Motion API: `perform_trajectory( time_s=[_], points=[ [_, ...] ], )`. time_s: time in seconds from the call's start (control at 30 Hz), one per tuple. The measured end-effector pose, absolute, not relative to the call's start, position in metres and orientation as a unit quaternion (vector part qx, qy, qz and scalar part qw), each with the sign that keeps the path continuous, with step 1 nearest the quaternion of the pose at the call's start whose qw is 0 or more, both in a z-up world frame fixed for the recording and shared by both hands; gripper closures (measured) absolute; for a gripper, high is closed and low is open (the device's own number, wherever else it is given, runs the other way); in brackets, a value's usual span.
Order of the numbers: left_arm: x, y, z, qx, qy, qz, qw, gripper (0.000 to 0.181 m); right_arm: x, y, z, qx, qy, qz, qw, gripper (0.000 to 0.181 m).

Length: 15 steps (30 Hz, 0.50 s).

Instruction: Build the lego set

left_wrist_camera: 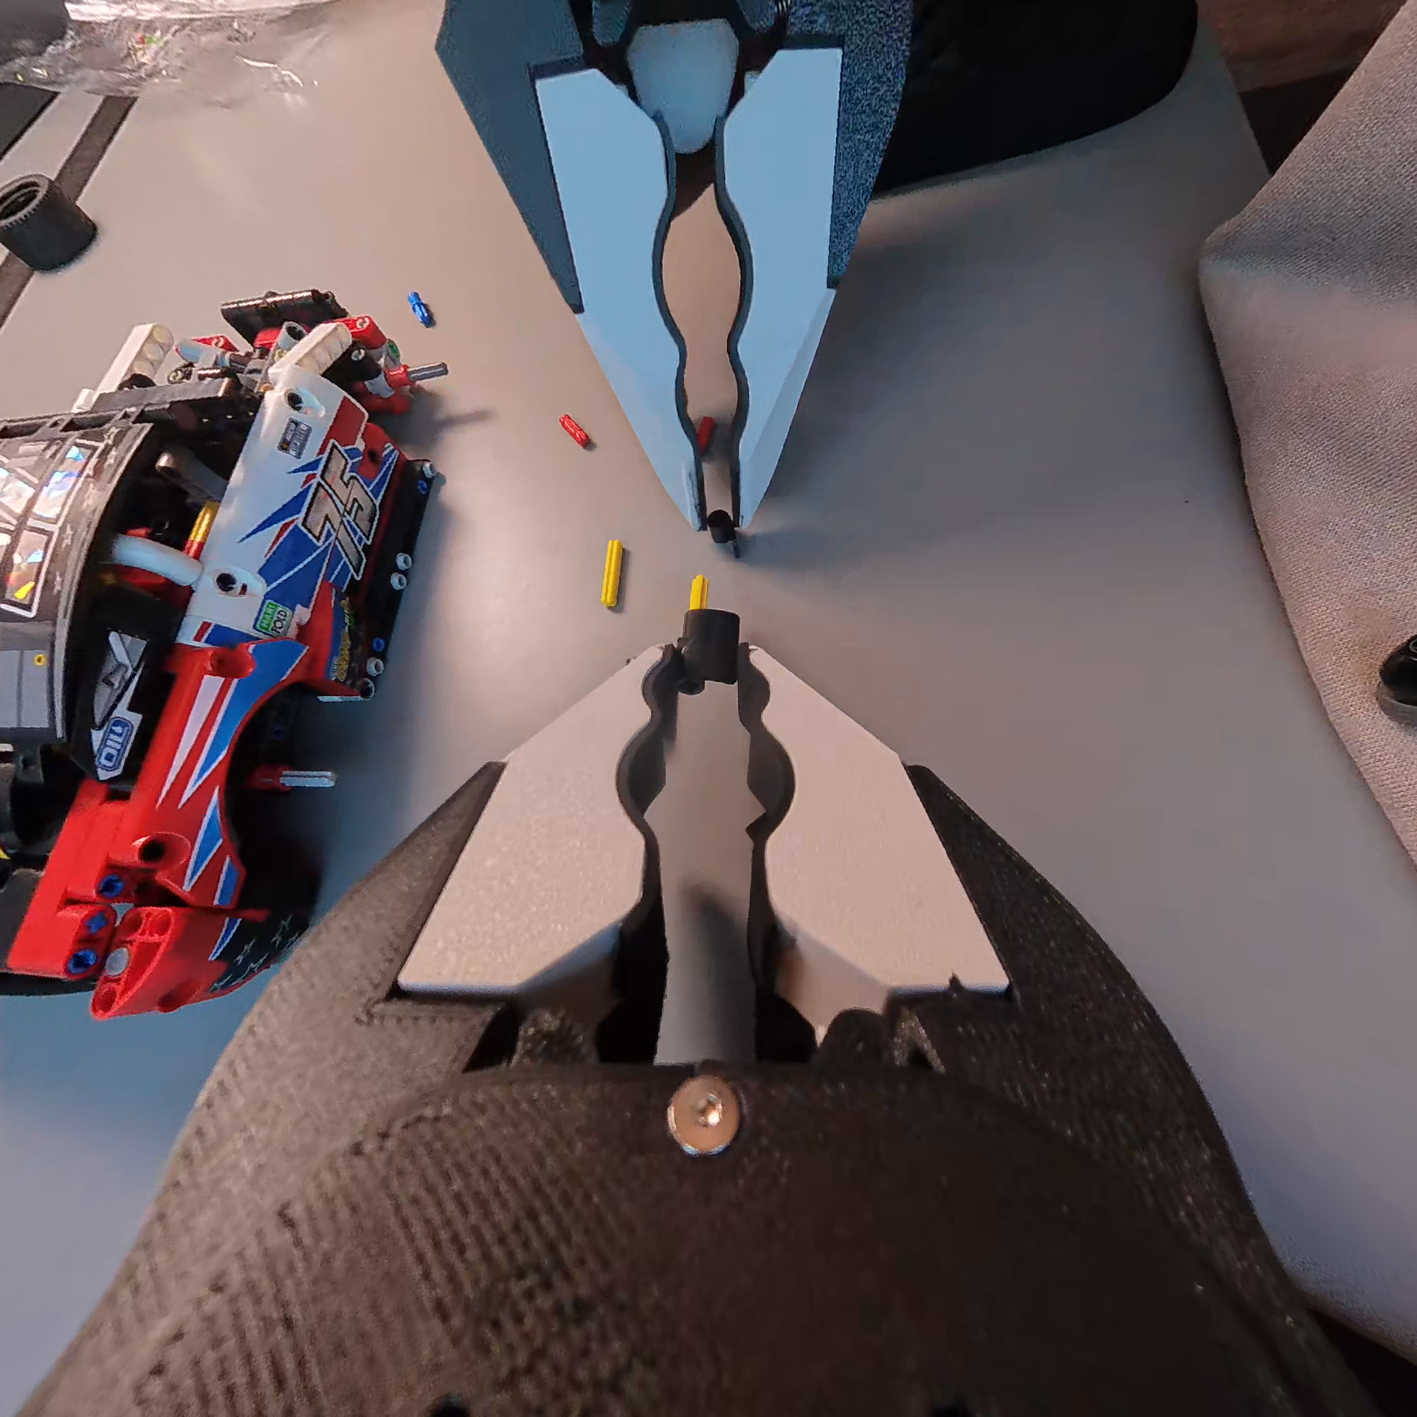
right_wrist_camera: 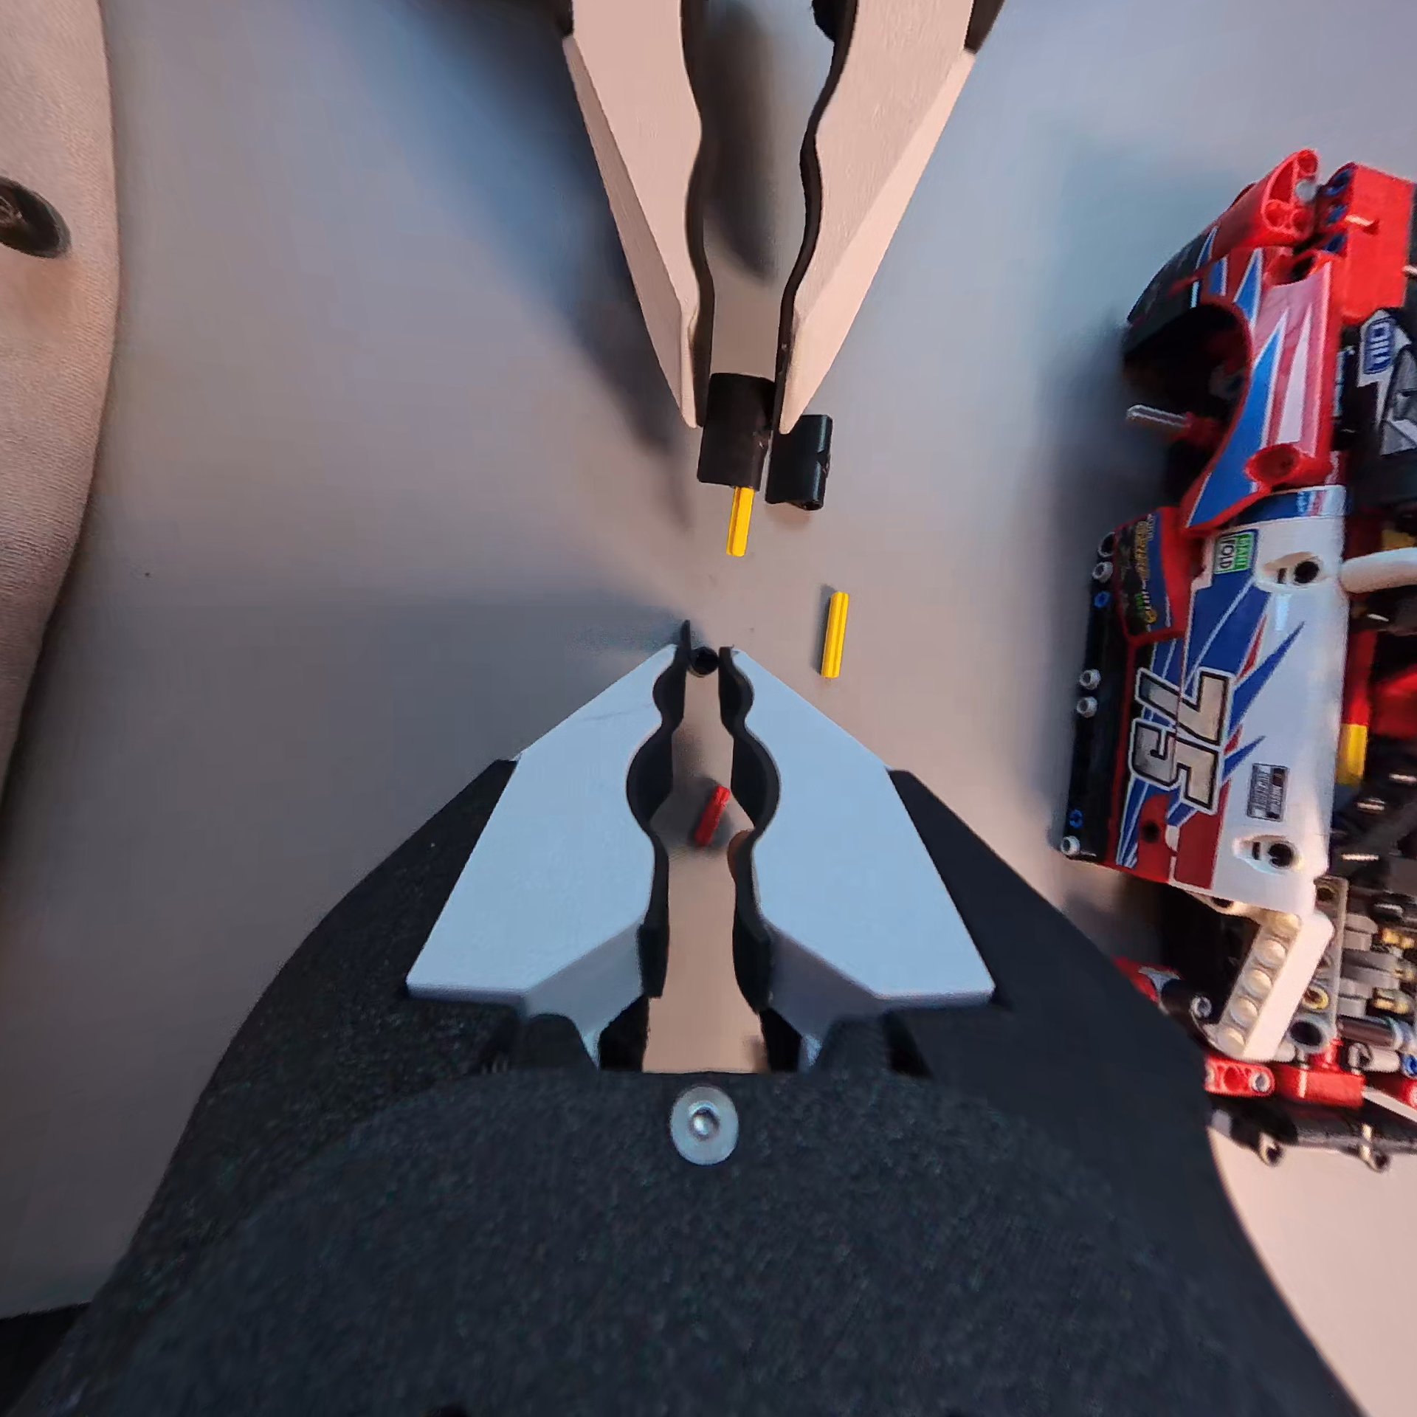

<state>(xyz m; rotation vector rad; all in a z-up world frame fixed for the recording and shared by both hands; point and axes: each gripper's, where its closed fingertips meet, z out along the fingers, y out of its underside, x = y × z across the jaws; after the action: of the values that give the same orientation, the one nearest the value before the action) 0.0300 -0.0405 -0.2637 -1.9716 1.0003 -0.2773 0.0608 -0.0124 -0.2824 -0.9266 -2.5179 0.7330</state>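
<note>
My left gripper [left_wrist_camera: 705, 652] is shut on a black connector [left_wrist_camera: 709, 640] with a yellow axle [left_wrist_camera: 698, 590] sticking out of its front. In the right wrist view the left gripper [right_wrist_camera: 736, 418] comes in from the top, holding the connector [right_wrist_camera: 732, 437] and axle [right_wrist_camera: 740, 521]. A second black piece [right_wrist_camera: 797, 460] sits against the connector; I cannot tell whether they are joined. My right gripper [right_wrist_camera: 704, 659] is shut on a small black pin [right_wrist_camera: 703, 661], tip to tip with the axle and a short gap apart. The part-built red, white and blue car [left_wrist_camera: 230, 613] lies to the side.
Loose on the grey table are a yellow axle [left_wrist_camera: 612, 573], a red pin [left_wrist_camera: 573, 431], a blue pin [left_wrist_camera: 420, 308] and a red pin [right_wrist_camera: 713, 816] under my right gripper. A black tyre [left_wrist_camera: 42, 222] and a plastic bag [left_wrist_camera: 153, 46] lie far left. Grey fabric [left_wrist_camera: 1342, 383] borders the right. My hands' fingertips stand some 5 cm from each other.
</note>
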Motion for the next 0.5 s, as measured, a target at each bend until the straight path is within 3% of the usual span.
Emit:
perform_trajectory(
  time_s=[0.13, 0.37, 0.5],
  points=[
    [0.0292, -0.0401, -0.2609, -0.794, 0.399, -0.112, 0.445, 0.168, 0.0591, -0.0151, -0.2836, -0.329, -0.895, 0.275, 0.120, 0.176],
    [0.0318, -0.0427, -0.2637, -0.795, 0.402, -0.122, 0.438, 0.167, 0.0631, -0.0098, -0.2850, -0.404, -0.859, 0.290, -0.121, 0.176],
    [0.0341, -0.0420, -0.2648, -0.793, 0.405, -0.116, 0.440, 0.167, 0.0584, -0.0076, -0.2848, -0.436, -0.837, 0.286, -0.167, 0.176]
  ],
)
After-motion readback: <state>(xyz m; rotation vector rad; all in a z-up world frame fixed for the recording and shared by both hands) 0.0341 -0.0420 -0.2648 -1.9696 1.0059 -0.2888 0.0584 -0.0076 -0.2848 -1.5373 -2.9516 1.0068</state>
